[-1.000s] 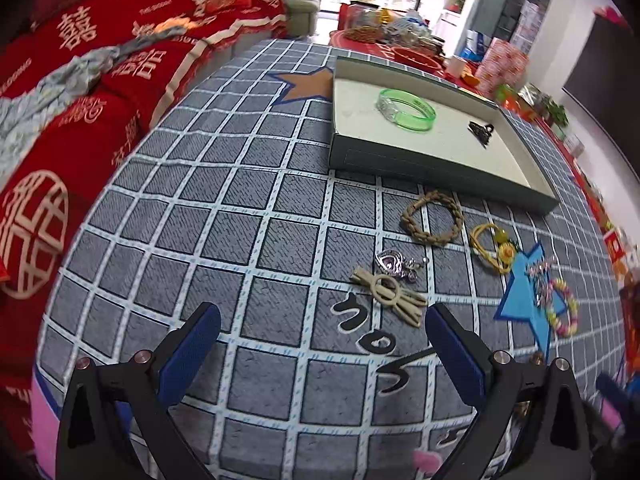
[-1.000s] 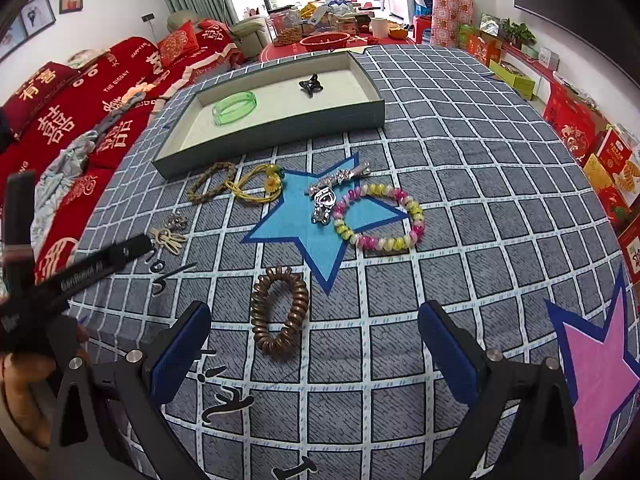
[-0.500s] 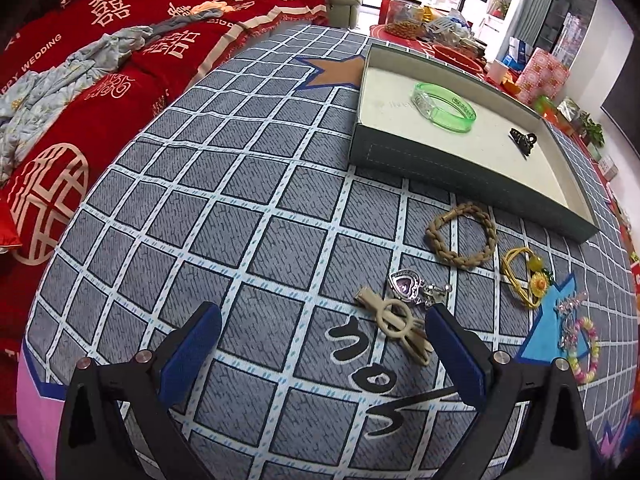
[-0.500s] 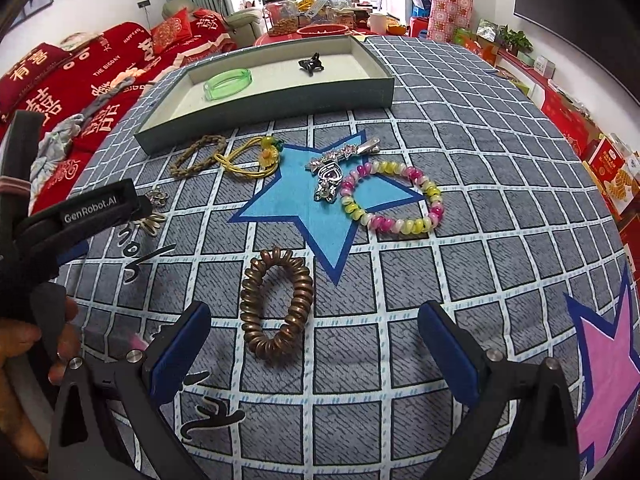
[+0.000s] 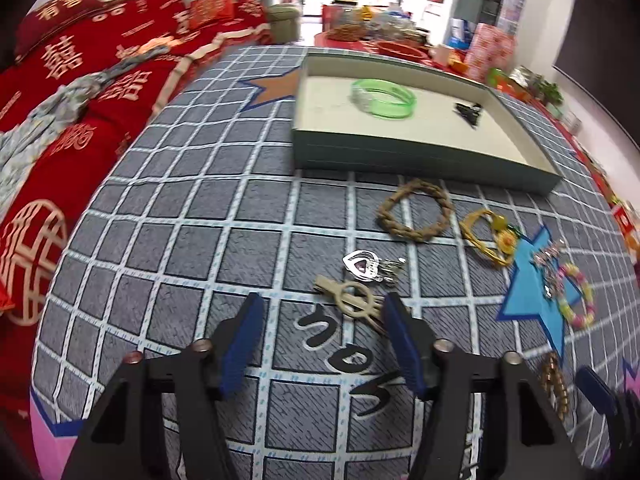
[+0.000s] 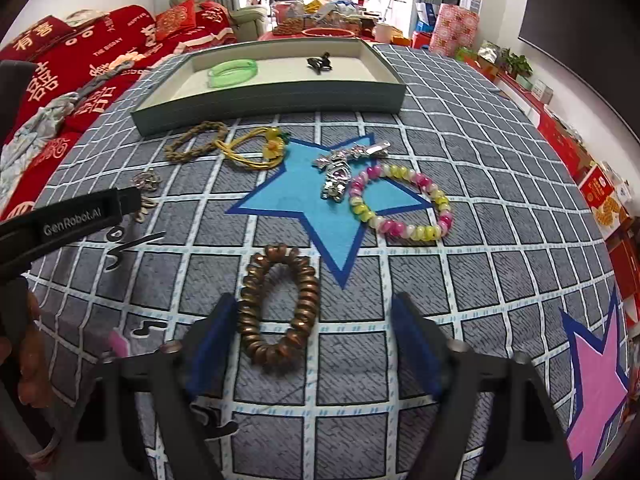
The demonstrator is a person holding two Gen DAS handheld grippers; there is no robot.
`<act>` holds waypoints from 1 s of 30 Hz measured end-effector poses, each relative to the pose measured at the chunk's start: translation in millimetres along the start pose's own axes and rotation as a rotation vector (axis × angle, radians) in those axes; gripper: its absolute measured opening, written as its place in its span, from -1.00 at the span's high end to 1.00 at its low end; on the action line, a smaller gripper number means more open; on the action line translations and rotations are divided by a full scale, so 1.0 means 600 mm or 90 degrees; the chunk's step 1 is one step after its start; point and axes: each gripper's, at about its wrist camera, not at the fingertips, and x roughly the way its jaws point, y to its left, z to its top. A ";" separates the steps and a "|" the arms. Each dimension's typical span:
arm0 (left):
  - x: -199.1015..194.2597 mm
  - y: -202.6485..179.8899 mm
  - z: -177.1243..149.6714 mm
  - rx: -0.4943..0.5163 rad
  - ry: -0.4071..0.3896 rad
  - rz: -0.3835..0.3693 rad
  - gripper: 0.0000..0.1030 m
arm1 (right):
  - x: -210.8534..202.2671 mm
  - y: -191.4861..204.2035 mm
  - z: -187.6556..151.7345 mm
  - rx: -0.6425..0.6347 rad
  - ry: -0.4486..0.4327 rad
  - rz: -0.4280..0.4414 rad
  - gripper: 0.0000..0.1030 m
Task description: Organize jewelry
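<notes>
In the left wrist view the left gripper (image 5: 322, 330) is seen low in the frame, its jaws spread but just drawn narrower, nothing pinched; the beige hair clip (image 5: 352, 300) lies just ahead, toward the right jaw, so a small shift right is advised before closing. At upper right the tray (image 5: 420, 162) waits with the green bangle (image 5: 384, 98) inside. In the right wrist view the right gripper (image 6: 314, 344) has likewise been narrowing, empty — the copper coil bracelet (image 6: 278, 306) lies between the jaws, hugging the left one. It should be centred first — then pinched across one side.
</notes>
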 end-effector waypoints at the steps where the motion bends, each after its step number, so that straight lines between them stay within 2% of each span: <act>1: -0.002 -0.001 -0.001 0.008 -0.001 -0.007 -0.22 | -0.002 0.002 0.000 -0.004 -0.001 0.001 -0.34; 2: -0.004 -0.004 -0.002 0.019 -0.003 -0.022 -0.14 | -0.003 0.003 0.001 -0.006 -0.002 0.002 -0.29; 4: -0.008 -0.009 -0.004 0.037 -0.004 -0.053 0.27 | -0.005 0.006 0.001 -0.009 -0.003 0.006 -0.12; 6: -0.012 -0.016 -0.007 0.055 -0.008 -0.058 0.32 | -0.006 0.009 0.001 -0.012 -0.006 0.007 0.14; 7: -0.014 -0.017 -0.008 0.061 -0.010 -0.063 0.62 | -0.008 0.010 0.002 -0.014 -0.007 0.008 0.33; 8: -0.015 -0.015 -0.010 0.063 -0.008 -0.082 0.76 | -0.008 0.010 0.002 -0.015 -0.007 0.010 0.39; 10: -0.016 -0.007 -0.013 0.056 0.002 -0.093 0.76 | -0.009 0.010 0.001 -0.014 -0.010 0.014 0.51; 17: -0.030 0.024 -0.017 0.029 0.006 -0.110 0.76 | -0.012 0.001 -0.004 -0.008 -0.013 0.030 0.52; 22: -0.042 0.032 -0.014 0.014 -0.004 -0.097 0.76 | -0.016 -0.011 -0.004 0.010 -0.013 0.054 0.52; 26: -0.047 0.041 -0.008 -0.041 0.003 -0.086 0.75 | -0.025 -0.014 -0.001 0.013 -0.021 0.061 0.52; 29: -0.048 0.038 -0.005 -0.053 0.005 -0.075 0.74 | -0.034 -0.016 0.002 0.013 -0.030 0.069 0.52; 30: -0.048 0.036 -0.005 -0.053 0.006 -0.070 0.23 | -0.037 -0.016 0.002 0.014 -0.033 0.072 0.52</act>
